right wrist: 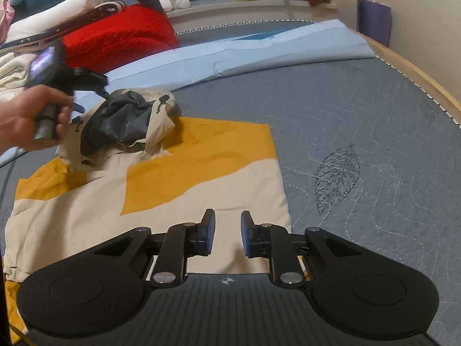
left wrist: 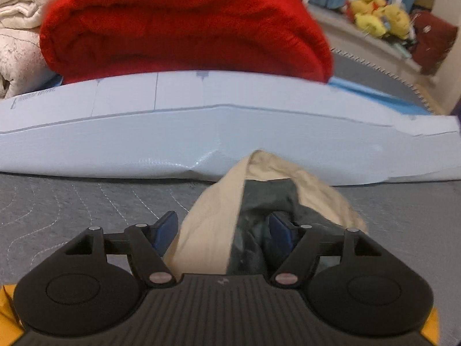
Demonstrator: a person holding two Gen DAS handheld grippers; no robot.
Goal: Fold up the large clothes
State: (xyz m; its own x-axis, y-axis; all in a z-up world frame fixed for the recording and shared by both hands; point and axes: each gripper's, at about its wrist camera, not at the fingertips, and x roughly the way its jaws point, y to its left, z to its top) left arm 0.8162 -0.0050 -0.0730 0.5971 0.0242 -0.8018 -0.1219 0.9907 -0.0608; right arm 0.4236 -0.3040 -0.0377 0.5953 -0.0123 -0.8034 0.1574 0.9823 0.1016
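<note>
L gripper [left wrist: 222, 230]: jaws spread wide, hood fabric lying loose between them – pads not pressing it.
R gripper [right wrist: 227, 236]: jaws narrow w/ a small gap, over jacket's near hem; nothing seen pinched – can't tell if tips touch cloth.
Jacket [right wrist: 173, 190]: cream + mustard, laid flat on grey quilted mattress [right wrist: 360, 144], body folded into rough rectangle.
Hood [right wrist: 126, 118]: bunched at far end, dark lining showing, tilted up beside L gripper.
Hand [right wrist: 28, 121]: grips L gripper's handle, left of hood.
Behind hood: pale blue folded sheet [left wrist: 201, 132] runs across bed, touching or just beyond hood tip.
Further back: red blanket [left wrist: 184, 26] stacked on sheet, cream bedding [left wrist: 20, 28] to its left.
Bkgd: yellow plush toys [left wrist: 377, 14] on ledge, well apart.
Obstruction: hood blocks L gripper's forward view of mattress.
</note>
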